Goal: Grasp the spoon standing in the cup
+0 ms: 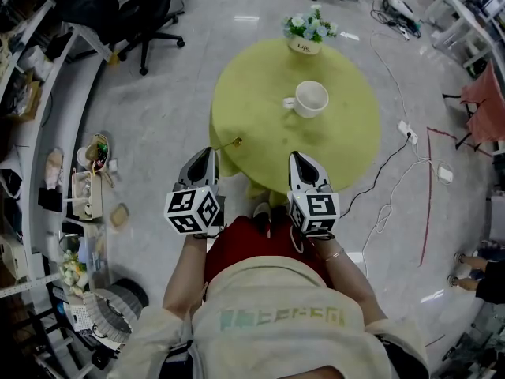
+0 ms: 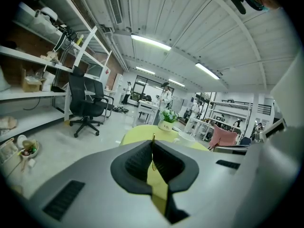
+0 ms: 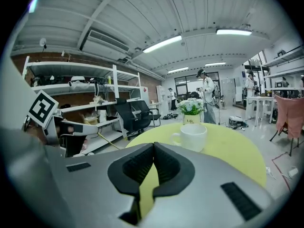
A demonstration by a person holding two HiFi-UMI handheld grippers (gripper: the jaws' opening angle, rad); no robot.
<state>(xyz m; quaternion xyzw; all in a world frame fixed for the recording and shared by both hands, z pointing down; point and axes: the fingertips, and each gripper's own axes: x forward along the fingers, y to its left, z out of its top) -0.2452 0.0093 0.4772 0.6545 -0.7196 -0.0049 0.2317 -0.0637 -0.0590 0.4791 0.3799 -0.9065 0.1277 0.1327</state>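
A white cup [image 1: 311,99] stands on the round yellow-green table [image 1: 260,129], and nothing shows inside it. My left gripper [image 1: 211,151] hovers at the table's near left edge, shut on a thin gold spoon [image 1: 230,144] that pokes out past its tips. In the left gripper view the spoon [image 2: 153,137] rises between the closed jaws of that gripper [image 2: 152,144], with the cup [image 2: 186,137] beyond. My right gripper [image 1: 298,156] is shut on nothing at the near edge. Its own view shows the right gripper [image 3: 153,146], the cup [image 3: 192,136] ahead and the spoon [image 3: 108,141] at left.
A flower pot [image 1: 306,31] sits at the table's far edge. A black office chair [image 1: 150,14] and cluttered shelves [image 1: 47,180] are to the left. Cables and a power strip [image 1: 408,131] lie on the floor at right, near a pink chair [image 1: 485,101].
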